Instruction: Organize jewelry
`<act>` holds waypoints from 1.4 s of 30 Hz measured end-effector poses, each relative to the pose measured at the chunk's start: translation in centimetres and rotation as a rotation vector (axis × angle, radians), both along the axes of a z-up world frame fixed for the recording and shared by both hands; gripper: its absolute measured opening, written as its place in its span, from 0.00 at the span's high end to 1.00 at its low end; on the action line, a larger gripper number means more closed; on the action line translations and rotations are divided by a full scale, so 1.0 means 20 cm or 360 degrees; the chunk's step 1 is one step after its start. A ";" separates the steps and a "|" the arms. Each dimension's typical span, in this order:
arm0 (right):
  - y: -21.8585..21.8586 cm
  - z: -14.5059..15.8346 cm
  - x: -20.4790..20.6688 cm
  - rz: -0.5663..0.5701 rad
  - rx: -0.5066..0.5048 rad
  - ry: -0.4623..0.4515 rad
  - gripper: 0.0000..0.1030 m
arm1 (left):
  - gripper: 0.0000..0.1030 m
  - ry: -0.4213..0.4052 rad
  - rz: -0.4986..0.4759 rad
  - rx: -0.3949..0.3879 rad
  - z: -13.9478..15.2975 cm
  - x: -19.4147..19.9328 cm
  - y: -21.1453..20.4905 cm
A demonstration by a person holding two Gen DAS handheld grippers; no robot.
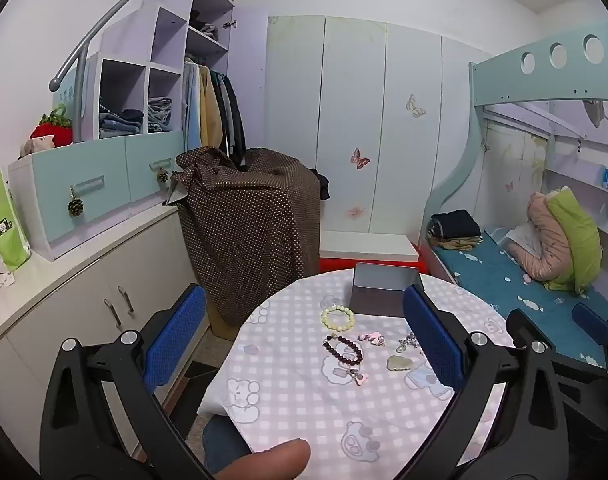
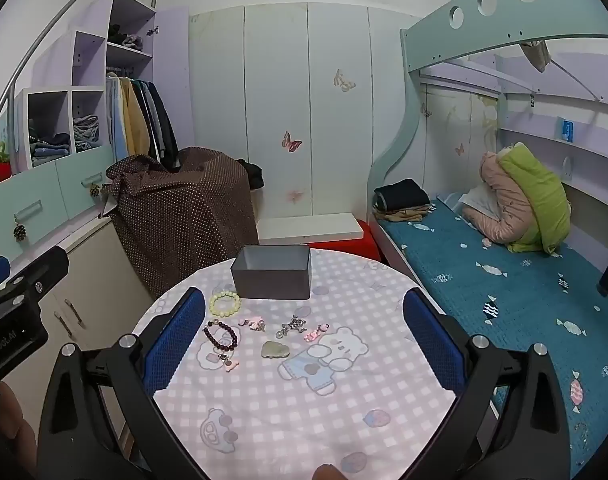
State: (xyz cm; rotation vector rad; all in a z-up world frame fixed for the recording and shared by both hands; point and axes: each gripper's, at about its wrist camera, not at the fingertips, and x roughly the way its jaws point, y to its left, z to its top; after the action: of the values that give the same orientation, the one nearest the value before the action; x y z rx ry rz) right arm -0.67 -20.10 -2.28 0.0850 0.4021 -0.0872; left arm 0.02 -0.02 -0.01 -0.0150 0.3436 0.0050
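Grey and open-topped, the box (image 2: 272,278) stands at the far edge of the round surface (image 2: 304,420), which is covered in a pink-and-white checked cloth printed with cartoon bears. As far as its inside shows from here, the box holds nothing; its floor is partly hidden by the near wall.

All the jewelry lies loose on the cloth in front of the box. A pale yellow bead bracelet (image 2: 225,303) sits just beside the box's near left corner. Nearer in is a dark red bead bracelet (image 2: 221,336) with a small pink charm at its end. To its right lie a small pink piece (image 2: 253,324), a silvery cluster (image 2: 292,325), another little pink charm (image 2: 314,333), and a pale green stone pendant (image 2: 275,350) a bit closer still.

The right gripper (image 2: 304,340) hangs above the surface with its blue fingers (image 2: 176,340) spread as wide as they go, holding nothing; most of the pieces lie between them and below, apart from the pads. The left gripper (image 1: 304,332) is likewise wide open and empty, with the bracelets between its fingers (image 1: 176,332) in its own view, untouched
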 end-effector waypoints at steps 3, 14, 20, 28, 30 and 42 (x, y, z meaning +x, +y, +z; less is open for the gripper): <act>0.00 0.00 0.00 -0.0001 0.0002 -0.0006 0.07 | 0.05 -0.0001 -0.0002 0.0006 0.00 0.00 0.00; 0.01 -0.02 -0.01 -0.0002 0.0004 -0.0013 0.07 | 0.05 -0.0009 -0.0002 0.0025 -0.01 -0.01 -0.01; -0.01 0.02 -0.01 0.0000 0.0006 -0.0014 0.07 | 0.05 -0.0020 0.0001 0.0047 0.02 -0.02 -0.03; -0.02 0.04 -0.02 -0.0003 -0.0002 -0.0020 0.07 | 0.05 -0.0015 -0.0001 0.0054 0.02 -0.02 -0.03; -0.02 0.04 -0.03 -0.0007 -0.0003 -0.0020 0.07 | 0.05 -0.0017 0.0001 0.0056 0.01 -0.02 -0.03; -0.04 0.09 -0.05 -0.0017 -0.0006 -0.0060 0.07 | 0.05 -0.0066 0.0029 0.0091 0.00 -0.03 -0.04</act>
State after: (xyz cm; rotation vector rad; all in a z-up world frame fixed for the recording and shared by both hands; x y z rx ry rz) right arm -1.74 -20.93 -0.52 0.0847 0.3639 -0.0967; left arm -0.59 -0.74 -0.02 0.0385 0.3019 0.0323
